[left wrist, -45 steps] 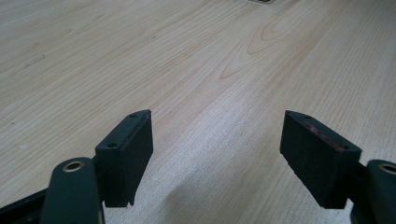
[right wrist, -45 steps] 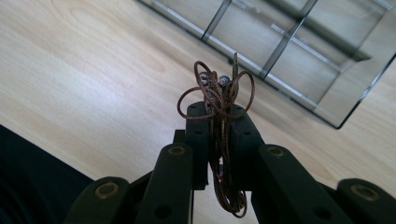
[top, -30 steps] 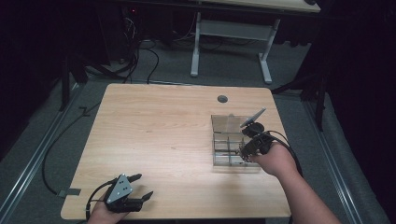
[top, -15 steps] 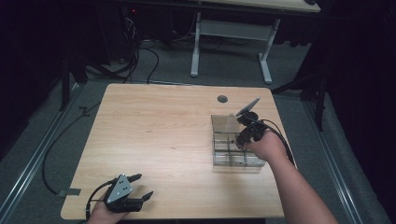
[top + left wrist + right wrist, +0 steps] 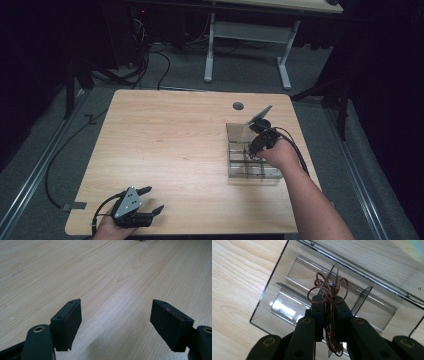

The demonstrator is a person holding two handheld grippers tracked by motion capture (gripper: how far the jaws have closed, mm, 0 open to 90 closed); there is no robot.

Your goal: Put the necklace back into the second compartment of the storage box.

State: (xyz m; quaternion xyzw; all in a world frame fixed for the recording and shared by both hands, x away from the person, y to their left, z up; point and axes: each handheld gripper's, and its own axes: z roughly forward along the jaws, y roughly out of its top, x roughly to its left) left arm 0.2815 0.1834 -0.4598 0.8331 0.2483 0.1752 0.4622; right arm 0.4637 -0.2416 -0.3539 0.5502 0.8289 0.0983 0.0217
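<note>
- Right gripper view puts us directly above the clear compartment box (image 5: 287, 302), with our right tongs (image 5: 329, 302) clenched on a bundle of thin brown wire (image 5: 329, 290); its loops stick out past the pads and a tail hangs below them
- From the high view, our right tongs (image 5: 256, 145) hang over the compartments at the far end of the box (image 5: 250, 172), whose lid (image 5: 260, 116) stands open at the back, on the right side of the tabletop (image 5: 175, 140)
- Our left tongs (image 5: 150, 200) rest released near the front left corner of the tabletop; the left gripper view shows bare wood between the pads (image 5: 67, 322)
- To do this step well, we judge we should centre the bundle over one compartment, clear of the divider walls; lower until the tail sits inside; only then release, so that no loop springs over a wall
- We would come down straight; a loop could snag on a divider or the lid edge
</note>
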